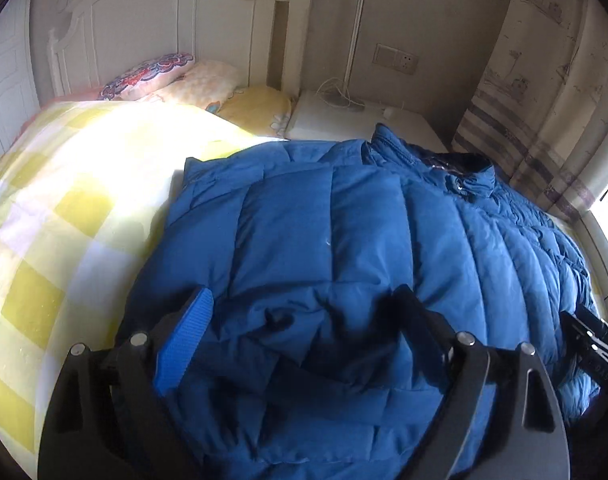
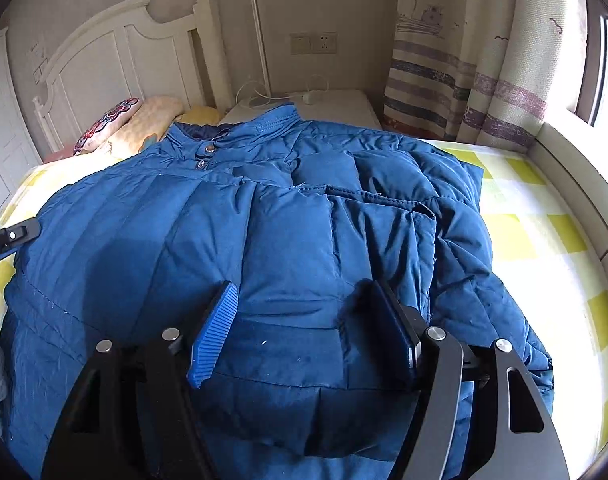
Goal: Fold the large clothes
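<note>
We see our left gripper (image 1: 300, 316) spread wide, its blue-ribbed pad (image 1: 184, 344) on one side and the dark finger on the other, with nothing pinched between them; the fingers hang low over the blue puffer jacket (image 1: 343, 248), and whether their tips press into the fabric we cannot tell. Our right gripper (image 2: 304, 320) is likewise spread wide and holds nothing, its two ribbed pads (image 2: 214, 332) straddling a quilted panel of the jacket (image 2: 264, 240) directly beneath and ahead of it; contact here is also unclear. The jacket lies spread on the bed, filling the space under and in front of both grippers, with its collar (image 2: 240, 132) at the far end from them, a snap button showing there, and one sleeve (image 2: 383, 208) folded across the front, ahead and to the right of the right gripper. Beyond the jacket's edges the yellow-and-white checked bedsheet (image 1: 64, 220) shows to the left of the left gripper and to the right of the right gripper. Farther ahead, past the collar, lie pillows (image 1: 156, 76) against a white headboard (image 1: 144, 20), with a white nightstand (image 2: 335, 104) and a patterned curtain (image 2: 463, 60) to the right of them.
</note>
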`<state>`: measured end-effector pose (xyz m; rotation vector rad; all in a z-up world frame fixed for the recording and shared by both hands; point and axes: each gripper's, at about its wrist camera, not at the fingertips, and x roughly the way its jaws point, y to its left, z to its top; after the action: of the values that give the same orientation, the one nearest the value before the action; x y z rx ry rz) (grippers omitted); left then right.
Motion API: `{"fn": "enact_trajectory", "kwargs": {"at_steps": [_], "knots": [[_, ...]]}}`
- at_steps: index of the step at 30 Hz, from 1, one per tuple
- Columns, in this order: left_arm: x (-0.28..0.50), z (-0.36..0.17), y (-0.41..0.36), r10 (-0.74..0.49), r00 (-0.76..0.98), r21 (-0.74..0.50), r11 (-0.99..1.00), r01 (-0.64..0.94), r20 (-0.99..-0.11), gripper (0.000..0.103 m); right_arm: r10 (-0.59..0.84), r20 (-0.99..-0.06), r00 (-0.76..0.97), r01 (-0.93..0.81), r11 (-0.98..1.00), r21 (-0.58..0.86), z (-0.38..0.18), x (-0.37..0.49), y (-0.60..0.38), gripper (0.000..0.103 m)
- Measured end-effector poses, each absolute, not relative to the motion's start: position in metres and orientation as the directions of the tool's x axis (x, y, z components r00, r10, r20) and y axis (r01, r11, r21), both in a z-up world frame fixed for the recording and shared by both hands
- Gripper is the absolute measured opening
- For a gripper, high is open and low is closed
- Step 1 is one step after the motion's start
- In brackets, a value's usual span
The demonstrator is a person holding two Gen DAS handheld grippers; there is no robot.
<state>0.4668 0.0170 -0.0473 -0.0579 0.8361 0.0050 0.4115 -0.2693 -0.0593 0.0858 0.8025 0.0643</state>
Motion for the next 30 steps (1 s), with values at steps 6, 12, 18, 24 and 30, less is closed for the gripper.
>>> {"fn": "enact_trajectory", "kwargs": {"at_steps": [6,12,18,24,30], "knots": [[0.475,-0.021,0.011,-0.025,0.673,-0.045,0.999,-0.012,-0.739,0.092,0.105,-0.715,0.692,-0.03,0.993,0.116,-0.06,0.412,-0.27,0.067],[0.543,-0.026,0.03,0.053,0.603,-0.018,0.994,-0.112,-0.796,0.098,0.107,-0.712,0.694,-0.03,0.992,0.12,-0.06,0.412,-0.271,0.067],[0.548,-0.048,0.022,0.12,0.575,0.08,0.992,-0.094,-0.809,0.101,0.117,-0.708,0.696,-0.034,0.991,0.129,-0.06,0.412,-0.272,0.067],[0.479,-0.006,-0.017,0.055,0.725,0.08,0.997,0.0,-0.686,0.1,0.124,-0.704,0.7,-0.035,0.99,0.139,-0.06,0.411,-0.273,0.067],[0.48,-0.052,-0.03,0.046,0.672,0.114,0.992,0.058,-0.74,0.101,0.124,-0.703,0.7,-0.041,0.99,0.134,-0.06,0.41,-0.272,0.068]]}}
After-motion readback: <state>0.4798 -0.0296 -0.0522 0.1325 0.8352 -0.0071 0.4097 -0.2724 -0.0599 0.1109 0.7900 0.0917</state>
